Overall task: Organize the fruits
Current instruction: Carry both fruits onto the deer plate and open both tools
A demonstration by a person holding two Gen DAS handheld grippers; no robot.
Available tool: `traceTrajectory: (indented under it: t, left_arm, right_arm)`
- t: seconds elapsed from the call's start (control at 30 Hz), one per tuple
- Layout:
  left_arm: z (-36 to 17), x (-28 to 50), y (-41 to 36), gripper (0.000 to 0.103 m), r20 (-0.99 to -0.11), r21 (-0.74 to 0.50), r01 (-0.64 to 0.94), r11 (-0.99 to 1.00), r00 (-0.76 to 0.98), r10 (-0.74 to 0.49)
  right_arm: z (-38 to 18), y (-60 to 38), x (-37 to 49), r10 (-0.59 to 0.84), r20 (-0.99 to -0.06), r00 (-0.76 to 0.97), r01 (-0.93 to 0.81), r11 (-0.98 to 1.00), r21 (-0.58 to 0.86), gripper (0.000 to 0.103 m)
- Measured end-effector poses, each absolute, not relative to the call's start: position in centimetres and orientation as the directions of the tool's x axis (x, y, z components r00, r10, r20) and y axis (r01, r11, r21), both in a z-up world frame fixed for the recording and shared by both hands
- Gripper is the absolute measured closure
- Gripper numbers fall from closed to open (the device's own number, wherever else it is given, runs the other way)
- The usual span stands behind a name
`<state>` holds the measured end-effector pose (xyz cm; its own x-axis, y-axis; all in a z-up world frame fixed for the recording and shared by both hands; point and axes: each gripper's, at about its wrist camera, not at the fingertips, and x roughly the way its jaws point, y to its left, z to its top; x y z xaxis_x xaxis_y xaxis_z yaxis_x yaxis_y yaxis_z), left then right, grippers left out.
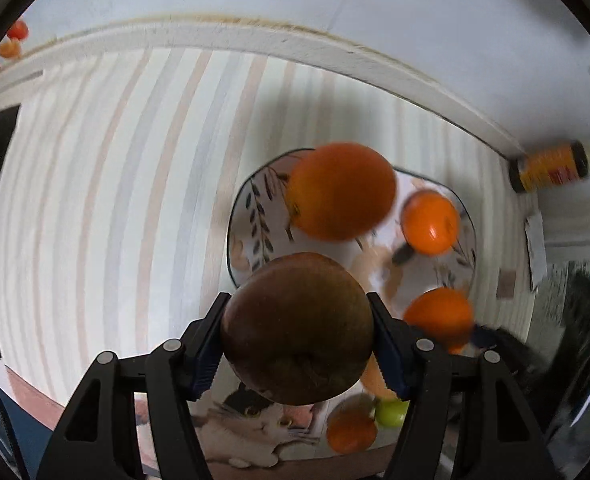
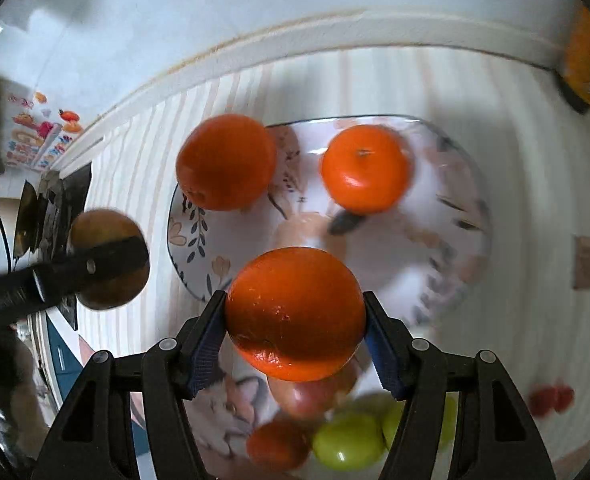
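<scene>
- Left tool (image 1: 297,336) points steeply down, both pads clamped on a brown round fruit (image 1: 297,328), held in the air over the near-left rim of the plate (image 1: 242,216).
- Same brown fruit shows in the right wrist view at far left (image 2: 109,258), a black finger (image 2: 91,266) of the left tool across it, left of the plate and above the surface.
- Right tool (image 2: 295,320) also points steeply down, pads clamped on an orange (image 2: 295,314), held above the near part of the plate (image 2: 183,236).
- On the plate: one orange at far left over the rim (image 2: 226,162), another at far centre (image 2: 366,170); plate is white with leaf and flower pattern.
- Near edge, under the tools: a cat-print mat (image 2: 223,408) with a small orange fruit (image 2: 279,444), a reddish fruit (image 2: 307,396) and green fruits (image 2: 349,446), blurred.
- Surface (image 1: 115,200) carries a pale striped cloth, white raised edge at far side, white wall beyond.
- Far right: a yellow-labelled bottle (image 1: 551,166) lying by the wall.
- Small red items (image 2: 551,400) on the cloth at near right, too blurred to name.
</scene>
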<state>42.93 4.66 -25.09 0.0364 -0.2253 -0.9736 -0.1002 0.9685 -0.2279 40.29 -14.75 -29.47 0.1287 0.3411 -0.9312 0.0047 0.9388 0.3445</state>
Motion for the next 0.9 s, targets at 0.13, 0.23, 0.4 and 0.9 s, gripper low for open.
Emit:
traceTrajectory:
  t: [0.13, 0.23, 0.4, 0.9]
  left_arm:
    - [-26.4, 44.3, 5.6, 0.040, -0.968, -0.246, -0.141, 0.959, -0.011, -0.250]
    - [-27.3, 44.7, 5.5, 0.040, -0.967, -0.245, -0.151, 0.958, -0.032, -0.252]
    - [-28.7, 44.8, 5.1, 0.040, -0.968, -0.233, -0.156, 0.960, -0.061, -0.244]
    - [-27.1, 44.3, 4.9, 0.013, -0.975, -0.220, -0.130, 0.967, -0.006, -0.223]
  right_arm:
    - [-32.3, -12.4, 42.0, 0.340, -0.937, 0.083, -0.037, 0.940, 0.338, 0.035]
    - [-33.5, -11.5, 42.7, 0.348, -0.936, 0.062, -0.047, 0.937, 0.345, 0.035]
    - [-34.1, -10.4, 43.1, 0.363, -0.930, 0.056, -0.063, 0.931, 0.359, 0.035]
    - [-31.4, -10.1, 42.2, 0.298, -0.954, 0.033, -0.093, 0.951, 0.294, 0.005]
